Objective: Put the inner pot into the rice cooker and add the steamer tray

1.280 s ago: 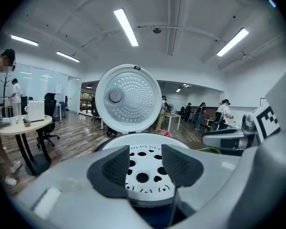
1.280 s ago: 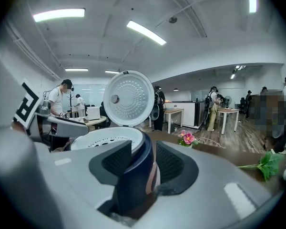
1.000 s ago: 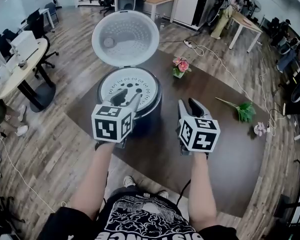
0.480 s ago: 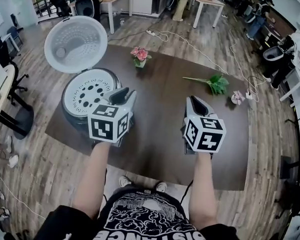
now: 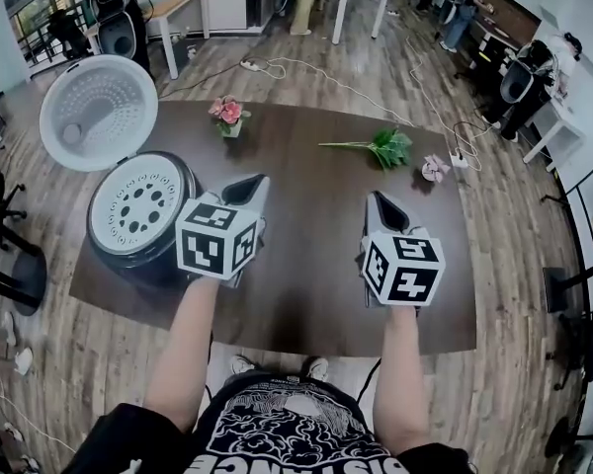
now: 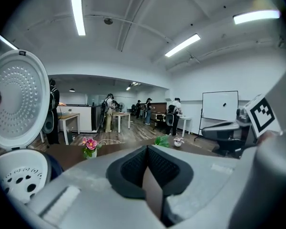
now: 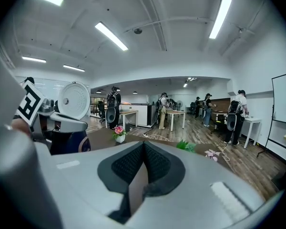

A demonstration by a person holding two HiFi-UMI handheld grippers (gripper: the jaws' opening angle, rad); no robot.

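Head view: I hold both tongs out over the dark surface (image 5: 316, 284), side by side and well apart, each pointing toward 12 o'clock. The left tongs (image 5: 245, 188) are clenched, and in the left gripper view their ribbed pads meet flat with nothing caught between them. They have just been closing. The right tongs (image 5: 381, 205) are the same, pressed together on nothing after closing just now.

The rice cooker (image 5: 128, 267) stands on the surface near its 9 o'clock edge, at about 9 o'clock from the left tongs and close beside them, though not touching. Its lid (image 5: 97, 112) stands thrown open at the far side, the dimpled inner face showing. The white steamer tray (image 5: 138, 208), pierced with round holes, sits level in the cooker's mouth and hides whatever lies under it.

A small pot of pink flowers (image 5: 227, 115) stands at 12 o'clock from the left tongs, near the far edge. A green sprig (image 5: 385, 148) lies at 12 o'clock from the right tongs, with a pale pink blossom (image 5: 435, 168) just beyond it at 1 o'clock.
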